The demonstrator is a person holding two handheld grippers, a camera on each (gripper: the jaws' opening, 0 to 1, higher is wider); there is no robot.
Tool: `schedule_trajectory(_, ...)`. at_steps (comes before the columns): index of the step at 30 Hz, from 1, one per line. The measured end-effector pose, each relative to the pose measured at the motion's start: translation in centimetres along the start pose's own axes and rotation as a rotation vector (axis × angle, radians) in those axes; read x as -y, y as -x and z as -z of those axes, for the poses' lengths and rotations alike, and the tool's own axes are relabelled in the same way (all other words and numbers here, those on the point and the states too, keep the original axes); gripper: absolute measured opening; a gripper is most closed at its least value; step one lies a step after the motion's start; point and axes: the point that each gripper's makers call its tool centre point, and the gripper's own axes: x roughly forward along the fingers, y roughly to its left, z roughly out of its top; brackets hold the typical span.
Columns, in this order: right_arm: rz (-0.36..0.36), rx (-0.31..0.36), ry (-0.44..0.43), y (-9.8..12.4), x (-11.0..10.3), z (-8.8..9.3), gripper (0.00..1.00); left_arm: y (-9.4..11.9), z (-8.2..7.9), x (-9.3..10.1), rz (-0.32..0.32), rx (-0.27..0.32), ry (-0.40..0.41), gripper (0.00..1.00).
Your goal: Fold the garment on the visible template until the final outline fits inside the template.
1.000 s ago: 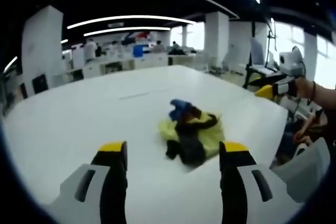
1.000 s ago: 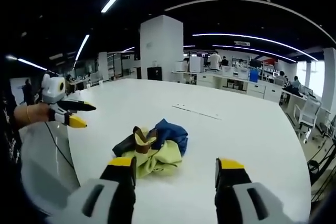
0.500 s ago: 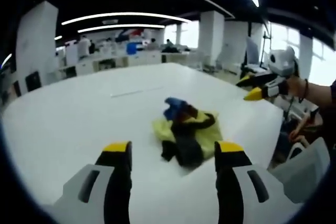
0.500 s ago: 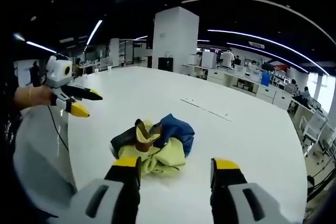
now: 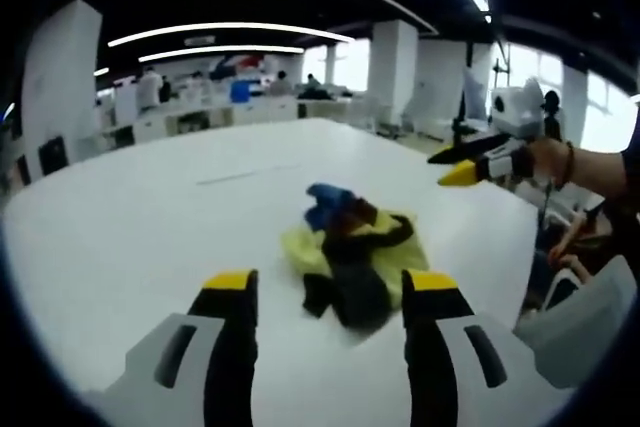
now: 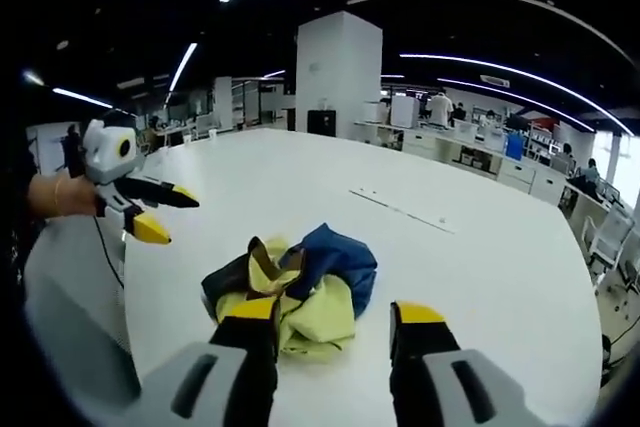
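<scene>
Garment [image 5: 349,257] is sitting all crumpled on the white table [image 5: 150,217], just ahead of both grippers. Left gripper [image 5: 330,292] and right gripper [image 6: 333,319] are both hanging wide open, gripping nothing, right one hovering closest to the pile

Crumpled garment [image 5: 352,252] – pale yellow with black, blue and brown patches. Table [image 6: 480,257] plain white. Left gripper [image 5: 325,292] and right gripper [image 6: 333,319] – grey bodies, black jaws, yellow tips.
</scene>
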Motion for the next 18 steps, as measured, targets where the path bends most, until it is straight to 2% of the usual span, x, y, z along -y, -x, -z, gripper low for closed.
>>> schedule_trajectory(9,-0.046,-0.005,-0.015,-2.7,-0.1,-0.2,0.38,-1.6,1.0,0.1,0.043,-0.029,0.035,0.51)
schedule_trajectory(18,-0.064,-0.015,-0.021,-5.3,0.4,0.1,0.35,-2.8,2.8,1.0,0.079,-0.063,0.069,0.40)
